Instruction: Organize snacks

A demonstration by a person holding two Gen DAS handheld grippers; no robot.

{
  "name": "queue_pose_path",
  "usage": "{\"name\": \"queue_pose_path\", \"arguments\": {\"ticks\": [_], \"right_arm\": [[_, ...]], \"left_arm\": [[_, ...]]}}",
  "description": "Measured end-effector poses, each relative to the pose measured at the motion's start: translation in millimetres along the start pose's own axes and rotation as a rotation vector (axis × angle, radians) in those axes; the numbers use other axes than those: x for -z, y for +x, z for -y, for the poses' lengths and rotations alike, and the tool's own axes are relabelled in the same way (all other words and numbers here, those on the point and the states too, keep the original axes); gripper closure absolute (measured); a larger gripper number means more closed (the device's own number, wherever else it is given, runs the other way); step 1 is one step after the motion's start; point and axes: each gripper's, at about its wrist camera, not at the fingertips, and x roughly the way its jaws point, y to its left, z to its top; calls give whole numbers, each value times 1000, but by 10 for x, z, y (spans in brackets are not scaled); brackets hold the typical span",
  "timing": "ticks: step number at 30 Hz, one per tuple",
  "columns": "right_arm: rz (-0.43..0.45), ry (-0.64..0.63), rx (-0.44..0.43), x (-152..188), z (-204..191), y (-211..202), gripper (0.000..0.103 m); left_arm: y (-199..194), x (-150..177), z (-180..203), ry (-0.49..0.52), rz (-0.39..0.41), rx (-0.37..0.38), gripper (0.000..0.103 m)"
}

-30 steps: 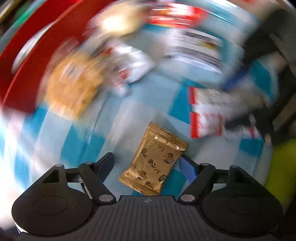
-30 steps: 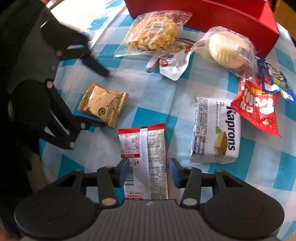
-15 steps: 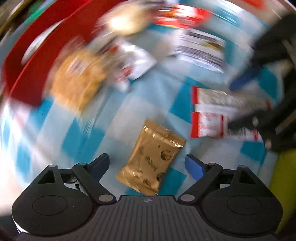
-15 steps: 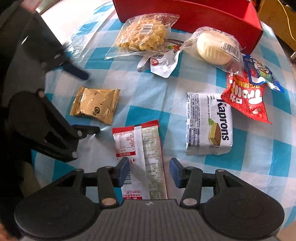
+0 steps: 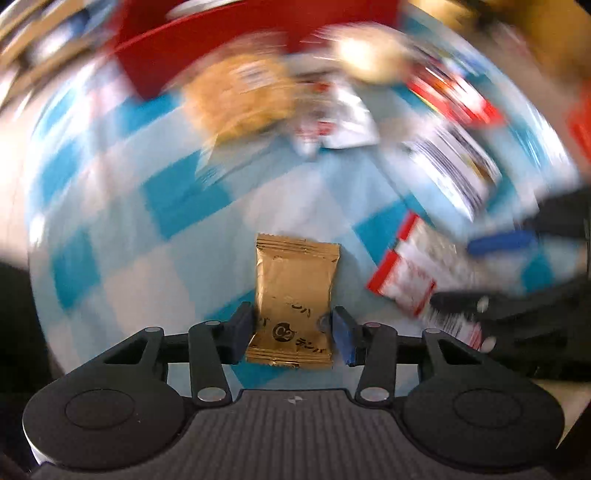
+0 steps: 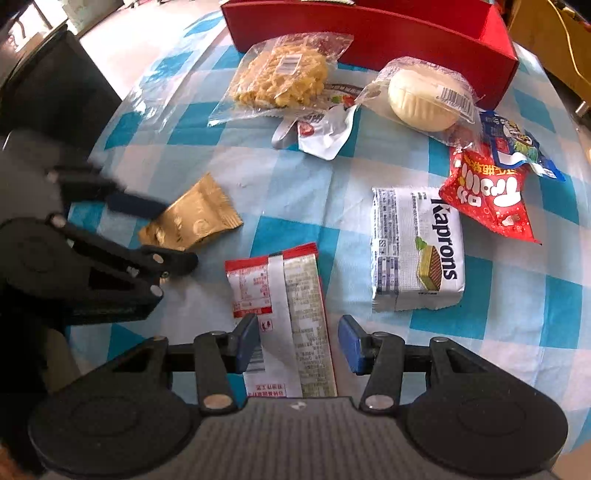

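A gold snack packet [image 5: 297,280] lies on the blue-and-white checked cloth. My left gripper [image 5: 293,330] is closing on it, and both blue pads touch the packet's long sides near its lower end. In the right wrist view the same gold packet [image 6: 199,221] sits crumpled and tilted in the left gripper [image 6: 170,234]. My right gripper [image 6: 297,341] stands open over a red-and-white snack packet [image 6: 280,291] that lies flat between its fingers. That packet [image 5: 406,273] shows blurred at the right of the left wrist view.
A long red box [image 6: 369,33] stands at the far edge of the table. In front of it lie a bag of dry noodles [image 6: 280,77], a wrapped white bun [image 6: 424,96] and a white pouch [image 6: 325,129]. A Kaprons wafer pack [image 6: 417,251] and a red candy bag [image 6: 491,199] lie at the right.
The left gripper rolled until the gold packet ran lengthwise between its fingers, widened, then closed onto the packet's sides. The right gripper stayed over the red-and-white packet.
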Motion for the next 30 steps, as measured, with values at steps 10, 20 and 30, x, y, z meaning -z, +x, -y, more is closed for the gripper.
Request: {"name": "queue_pose_path", "arguments": {"ticks": [10,20,30], "right_arm": [[11,-26,18,85,-66,8,58],[52,-74,79,150,-174,-19,59],[115,38,103,123,-33,-143,98]], "left_arm": [[73,53,141,-32,28,-93,13],[-35,64,109,-42,47,-104,36],[-111,67,68,-94,63,-73,50]]}}
